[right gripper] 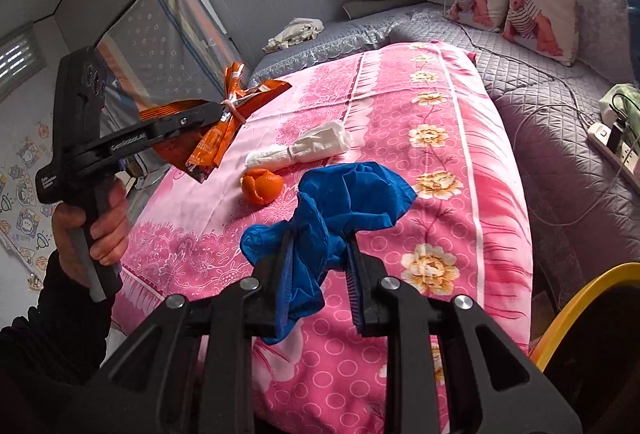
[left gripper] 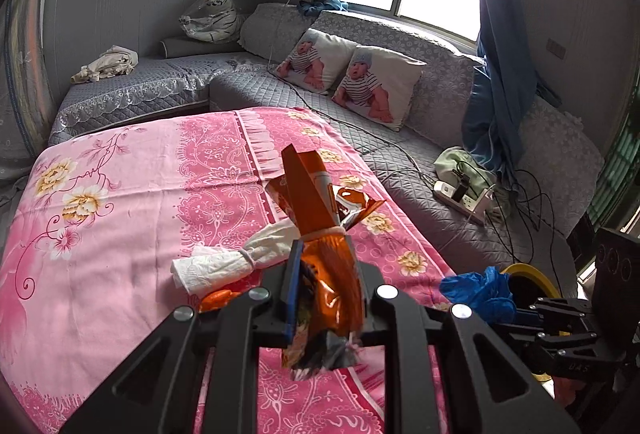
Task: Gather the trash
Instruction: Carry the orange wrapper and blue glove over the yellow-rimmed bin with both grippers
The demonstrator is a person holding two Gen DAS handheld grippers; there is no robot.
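Observation:
My left gripper [left gripper: 322, 252] is shut on an orange snack wrapper [left gripper: 308, 190] tied with a rubber band, held above the pink floral cloth [left gripper: 120, 202]. Under it on the cloth lie a white tissue bundle [left gripper: 224, 266] and an orange peel [left gripper: 216, 300]. My right gripper [right gripper: 319, 239] is shut on a crumpled blue glove [right gripper: 344, 202]. In the right wrist view a hand holds the left gripper [right gripper: 220, 112] at the left, with the wrapper [right gripper: 212, 146] hanging from it. The peel [right gripper: 262, 186] and tissue bundle [right gripper: 304, 148] lie beyond the glove.
A black bin with a yellow rim [right gripper: 576, 302] stands at the lower right, beside the cloth's edge. A grey sofa [left gripper: 400, 170] with two printed cushions [left gripper: 380, 86], a power strip [left gripper: 464, 198] and loose cables runs along the right. A covered panel [right gripper: 160, 46] leans at the left.

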